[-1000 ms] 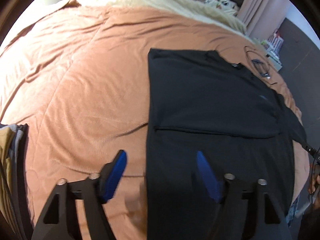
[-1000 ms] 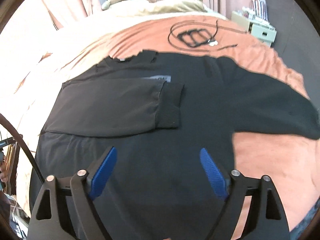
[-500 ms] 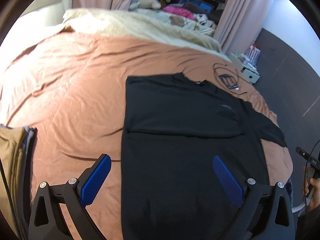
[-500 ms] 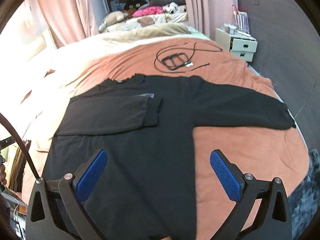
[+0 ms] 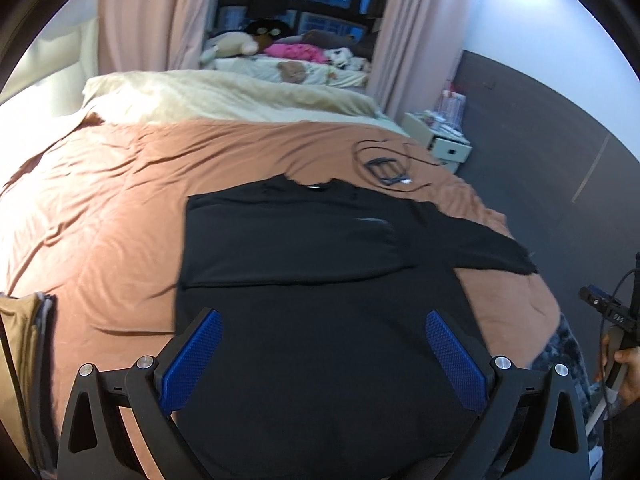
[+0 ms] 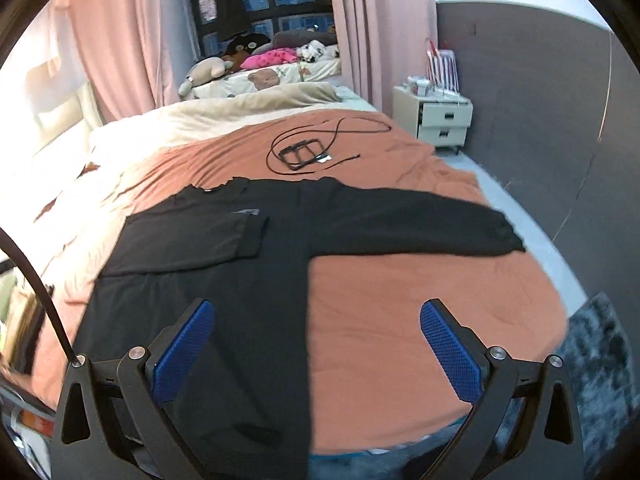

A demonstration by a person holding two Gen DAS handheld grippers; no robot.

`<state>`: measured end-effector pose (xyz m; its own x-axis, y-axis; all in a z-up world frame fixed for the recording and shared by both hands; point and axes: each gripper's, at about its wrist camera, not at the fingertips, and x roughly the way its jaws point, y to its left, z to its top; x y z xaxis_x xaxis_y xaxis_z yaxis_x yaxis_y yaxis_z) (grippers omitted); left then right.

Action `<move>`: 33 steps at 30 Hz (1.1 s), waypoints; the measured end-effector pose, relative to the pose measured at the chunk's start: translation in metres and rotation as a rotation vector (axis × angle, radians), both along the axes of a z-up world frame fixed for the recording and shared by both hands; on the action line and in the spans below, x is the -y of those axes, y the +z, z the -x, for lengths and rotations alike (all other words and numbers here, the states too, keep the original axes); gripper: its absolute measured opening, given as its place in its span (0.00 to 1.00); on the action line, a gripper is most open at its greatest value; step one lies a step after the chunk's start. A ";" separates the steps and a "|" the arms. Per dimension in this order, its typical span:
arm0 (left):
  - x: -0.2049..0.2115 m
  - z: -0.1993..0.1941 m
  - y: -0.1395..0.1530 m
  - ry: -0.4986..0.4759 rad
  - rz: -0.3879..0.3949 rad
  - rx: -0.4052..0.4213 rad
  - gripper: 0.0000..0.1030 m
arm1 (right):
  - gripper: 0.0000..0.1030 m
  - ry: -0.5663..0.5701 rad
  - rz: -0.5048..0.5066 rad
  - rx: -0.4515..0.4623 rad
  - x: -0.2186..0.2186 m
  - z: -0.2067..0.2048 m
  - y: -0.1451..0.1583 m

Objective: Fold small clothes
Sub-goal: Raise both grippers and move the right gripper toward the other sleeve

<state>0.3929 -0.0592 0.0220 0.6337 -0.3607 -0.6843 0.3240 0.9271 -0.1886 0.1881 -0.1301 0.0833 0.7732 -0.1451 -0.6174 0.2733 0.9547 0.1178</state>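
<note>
Bed (image 6: pixel 400 300) with rust-orange cover. Cream blanket (image 6: pixel 224 116) across its far end. Black cable (image 6: pixel 320 136), looped around a dark flat frame (image 6: pixel 302 152), lying on the cover. White two-drawer nightstand (image 6: pixel 436 120) beside the bed, against a grey wall. Pink curtains (image 6: pixel 372 28) by a dark window. Stuffed toys (image 6: pixel 208 72) and pink cloth (image 6: pixel 272 58) behind the blanket. Dark shaggy rug (image 6: pixel 600 360) on the floor.

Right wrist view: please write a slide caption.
Open right gripper above black sweater, one sleeve unfolded.
</note>
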 end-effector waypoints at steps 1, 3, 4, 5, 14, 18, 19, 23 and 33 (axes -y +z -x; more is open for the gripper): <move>0.008 0.004 0.001 -0.014 -0.004 0.004 0.99 | 1.00 0.010 0.013 0.002 -0.001 0.004 0.000; 0.026 0.013 0.005 -0.048 0.003 0.008 0.99 | 1.00 0.025 0.014 -0.021 0.000 0.012 -0.003; 0.036 0.016 0.006 -0.066 0.009 0.003 0.99 | 1.00 0.027 0.004 -0.049 0.002 0.012 -0.006; 0.043 0.018 0.007 -0.079 0.014 0.002 0.99 | 1.00 0.020 -0.008 -0.072 0.009 0.012 -0.006; 0.107 0.016 0.007 -0.132 0.019 0.033 0.99 | 1.00 -0.116 0.046 -0.035 0.035 0.017 -0.004; 0.130 0.005 -0.003 -0.139 0.030 0.022 0.99 | 1.00 -0.142 0.030 -0.044 0.043 0.005 -0.021; 0.136 0.000 -0.006 -0.141 0.029 0.019 0.99 | 1.00 -0.145 0.026 -0.046 0.042 0.003 -0.024; 0.157 -0.013 -0.019 -0.162 0.014 0.006 0.99 | 1.00 -0.148 -0.019 -0.059 0.056 -0.011 -0.038; 0.212 -0.054 -0.045 -0.241 -0.027 -0.020 0.99 | 1.00 -0.202 -0.154 -0.049 0.112 -0.031 -0.067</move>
<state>0.4471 -0.2713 -0.0232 0.5174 -0.4811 -0.7078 0.5331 0.8282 -0.1732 0.2192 -0.2423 0.0167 0.7065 -0.1946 -0.6804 0.4653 0.8521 0.2394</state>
